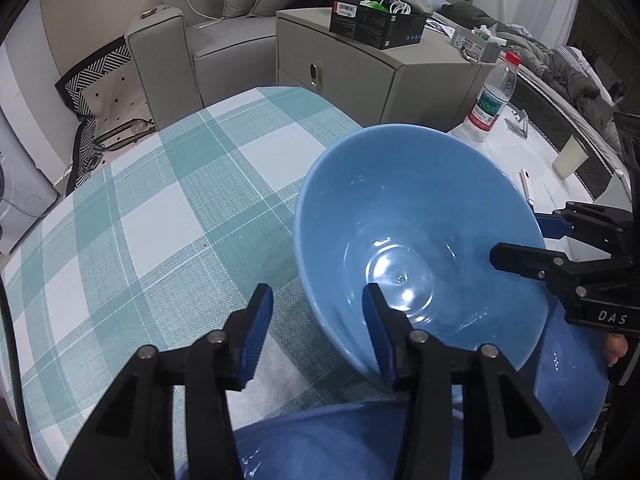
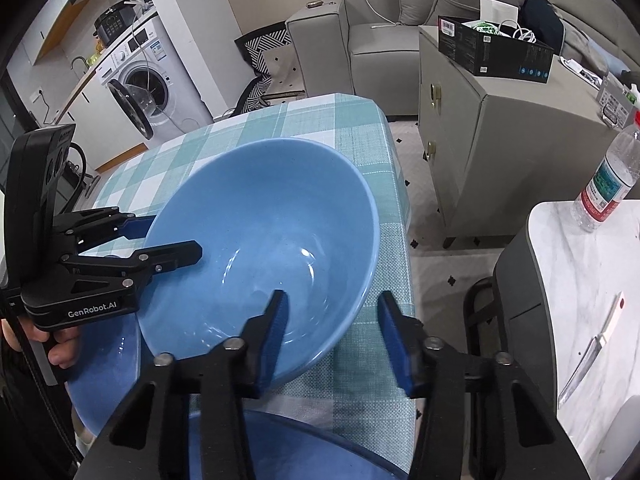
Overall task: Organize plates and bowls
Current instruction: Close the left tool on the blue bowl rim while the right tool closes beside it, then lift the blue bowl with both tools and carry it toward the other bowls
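A light blue bowl (image 1: 416,208) (image 2: 272,216) sits on the teal checked tablecloth (image 1: 168,200), its near side over a blue plate (image 1: 572,376) (image 2: 104,364). My left gripper (image 1: 317,288) (image 2: 176,236) straddles the bowl's rim, one finger inside and one outside. Cloth shows between the outer pad and the bowl wall. My right gripper (image 2: 332,296) (image 1: 516,240) straddles the opposite rim the same way, with a gap at its outer pad. Another blue dish (image 2: 304,444) lies at the bottom edge, partly hidden by the fingers.
A white marble side table (image 2: 580,280) stands to the right with a water bottle (image 2: 608,184) and a knife (image 2: 592,352). A cream cup (image 1: 570,156) is there too. Behind are a grey cabinet (image 1: 360,64), a sofa (image 1: 224,36) and a washing machine (image 2: 148,80).
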